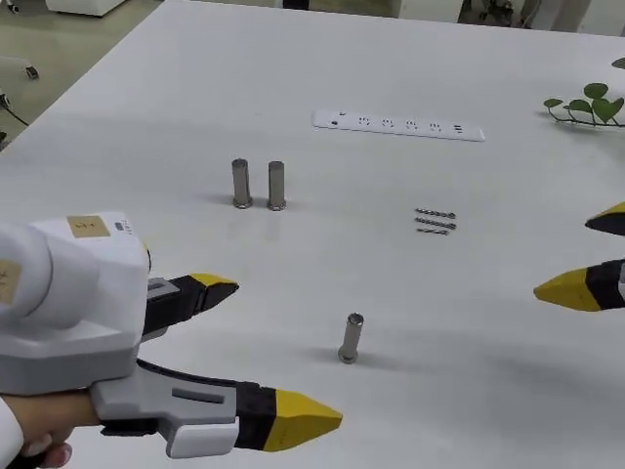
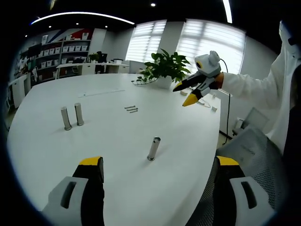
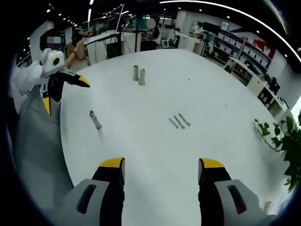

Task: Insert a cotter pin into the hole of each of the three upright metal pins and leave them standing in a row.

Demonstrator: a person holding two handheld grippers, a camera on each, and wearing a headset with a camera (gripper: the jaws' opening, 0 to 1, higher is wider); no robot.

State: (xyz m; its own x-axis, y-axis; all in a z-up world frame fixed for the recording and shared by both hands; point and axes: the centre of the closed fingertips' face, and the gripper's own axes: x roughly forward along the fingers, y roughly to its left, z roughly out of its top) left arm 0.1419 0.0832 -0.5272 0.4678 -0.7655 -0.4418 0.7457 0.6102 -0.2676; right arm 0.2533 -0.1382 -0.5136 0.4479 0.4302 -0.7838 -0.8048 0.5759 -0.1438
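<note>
Fingers released on left gripper [image 1: 278, 352] and right gripper [image 1: 566, 256], empty above tabletop [image 1: 322, 274]; pin pair [image 1: 241, 184] upright, third pin [image 1: 351, 338] apart, cotter pins [image 1: 435, 221] loose.

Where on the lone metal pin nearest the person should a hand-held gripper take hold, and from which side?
Likely best: grip the lone metal pin mid-shaft, coming level from the left, where the open left hand-held gripper is closest. It stands upright on a wider foot, apart from the other two pins.

Daylight is streaming through tall blinded windows [image 2: 207, 40] behind a broad white counter [image 1: 195, 98], while ceiling strip lights [image 2: 80, 15] are glowing above wall shelving [image 2: 56, 54].
</note>
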